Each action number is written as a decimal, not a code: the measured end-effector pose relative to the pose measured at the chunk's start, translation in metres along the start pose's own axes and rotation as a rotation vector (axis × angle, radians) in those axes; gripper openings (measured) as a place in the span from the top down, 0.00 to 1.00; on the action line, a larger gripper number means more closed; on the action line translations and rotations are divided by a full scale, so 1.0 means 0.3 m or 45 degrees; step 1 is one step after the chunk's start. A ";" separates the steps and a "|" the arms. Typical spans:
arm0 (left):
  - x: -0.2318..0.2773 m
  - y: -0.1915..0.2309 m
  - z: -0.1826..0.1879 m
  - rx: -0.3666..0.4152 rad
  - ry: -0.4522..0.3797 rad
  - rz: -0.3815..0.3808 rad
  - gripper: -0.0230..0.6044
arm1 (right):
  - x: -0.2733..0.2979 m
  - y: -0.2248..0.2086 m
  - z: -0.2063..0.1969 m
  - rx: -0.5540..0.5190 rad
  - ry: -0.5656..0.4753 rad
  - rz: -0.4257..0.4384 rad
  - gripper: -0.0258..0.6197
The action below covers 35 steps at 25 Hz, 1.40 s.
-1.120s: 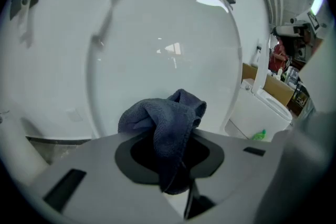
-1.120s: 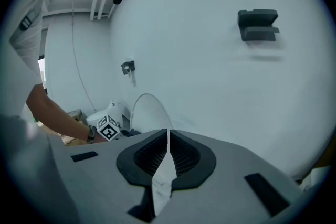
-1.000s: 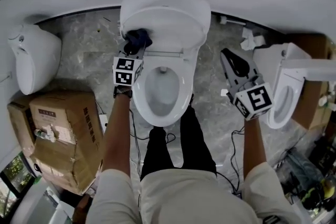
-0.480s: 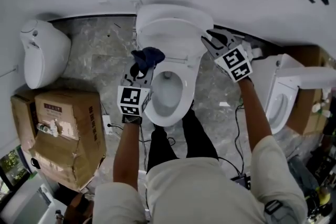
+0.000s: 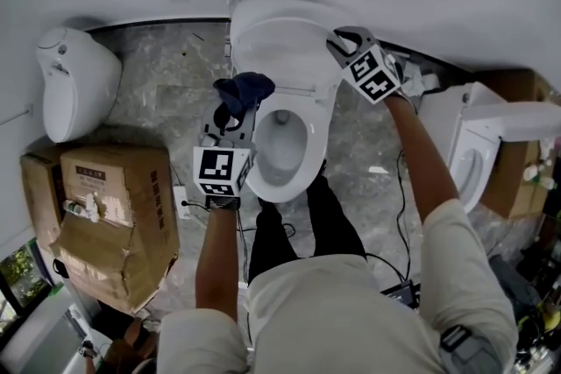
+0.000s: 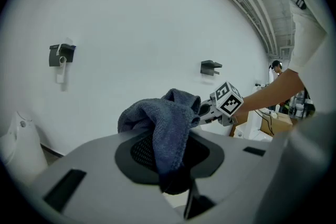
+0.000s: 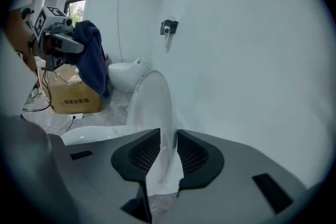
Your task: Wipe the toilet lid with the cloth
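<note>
Left tongs (image 6: 171, 168) clamp the cloth (image 6: 168, 115); right tongs (image 7: 165, 157), just opening, straddle the lid (image 7: 151, 105).

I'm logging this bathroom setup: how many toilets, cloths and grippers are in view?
Toilets: 3 (middle toilet, left toilet, right toilet)
Cloths: 1 (blue cloth)
Grippers: 2 (left gripper, right gripper)
Total: 6

Jaw tips of left gripper (image 5: 232, 111) buried under cloth (image 5: 245, 88), just left of toilet (image 5: 310, 160). Toilet front rim hidden by person's legs (image 5: 289, 228). Cardboard box (image 5: 110, 215) left of toilet: print too small to read. Second toilet (image 5: 478, 149) and brown box (image 5: 524, 179), right of toilet: cut by picture edge. Clutter (image 5: 530, 311) far right, low: too small to tell.
</note>
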State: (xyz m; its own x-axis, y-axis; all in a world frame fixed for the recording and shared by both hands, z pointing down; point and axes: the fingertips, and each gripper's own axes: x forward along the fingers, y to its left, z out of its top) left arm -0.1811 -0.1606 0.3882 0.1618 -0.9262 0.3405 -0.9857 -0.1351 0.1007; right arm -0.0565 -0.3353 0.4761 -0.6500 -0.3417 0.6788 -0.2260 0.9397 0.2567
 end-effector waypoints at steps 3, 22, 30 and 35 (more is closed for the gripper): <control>-0.023 -0.013 0.016 0.048 -0.014 -0.008 0.82 | 0.005 -0.002 0.002 -0.046 0.022 -0.007 0.80; -0.238 0.011 -0.017 0.106 0.012 -0.002 0.82 | -0.132 0.157 0.018 -0.099 0.089 -0.085 0.86; -0.328 0.018 -0.018 0.126 -0.004 -0.026 0.82 | -0.240 0.353 0.009 -0.208 0.103 -0.009 0.87; -0.393 0.011 -0.055 0.100 0.044 -0.043 0.82 | -0.304 0.513 -0.037 -0.249 0.139 0.072 0.87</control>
State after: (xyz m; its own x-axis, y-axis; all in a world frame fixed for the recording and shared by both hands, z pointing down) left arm -0.2025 -0.0459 0.3639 0.1954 -0.9080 0.3706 -0.9801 -0.1947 0.0397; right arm -0.0241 -0.1597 0.4613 -0.5727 -0.2983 0.7635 -0.0395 0.9404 0.3378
